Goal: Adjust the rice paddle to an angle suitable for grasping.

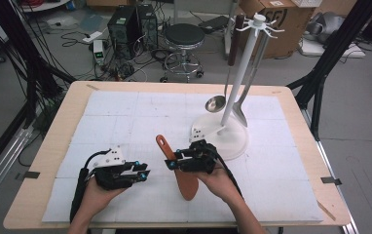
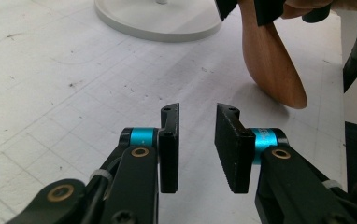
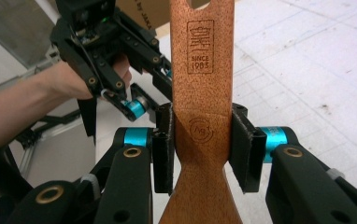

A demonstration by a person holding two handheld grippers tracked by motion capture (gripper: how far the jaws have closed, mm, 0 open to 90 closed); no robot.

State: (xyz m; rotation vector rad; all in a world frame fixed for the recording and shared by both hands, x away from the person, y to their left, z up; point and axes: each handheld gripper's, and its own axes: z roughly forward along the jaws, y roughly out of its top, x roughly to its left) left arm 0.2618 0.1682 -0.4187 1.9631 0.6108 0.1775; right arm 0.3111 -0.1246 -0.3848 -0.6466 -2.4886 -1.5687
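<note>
A wooden spatula [image 1: 187, 184] stands tilted near the table's front, its blade end low over the white mat [image 1: 125, 117] and its handle rising up and to the left. My right gripper [image 1: 170, 161] is shut on the handle. In the right gripper view both pads press the spatula's [image 3: 202, 56] narrow neck below a stamped logo. To its left, my left gripper [image 1: 146, 170] rests low over the mat, open with nothing between its jaws [image 2: 198, 116]. The spatula's blade [image 2: 272, 65] hangs ahead and to the right in the left gripper view.
A white utensil stand [image 1: 232, 141] with a round base stands just behind the right gripper. A steel ladle [image 1: 215, 103] and a second utensil [image 1: 239, 114] hang from it. A stool [image 1: 184, 36], computer cases and a cardboard box stand on the floor beyond the table.
</note>
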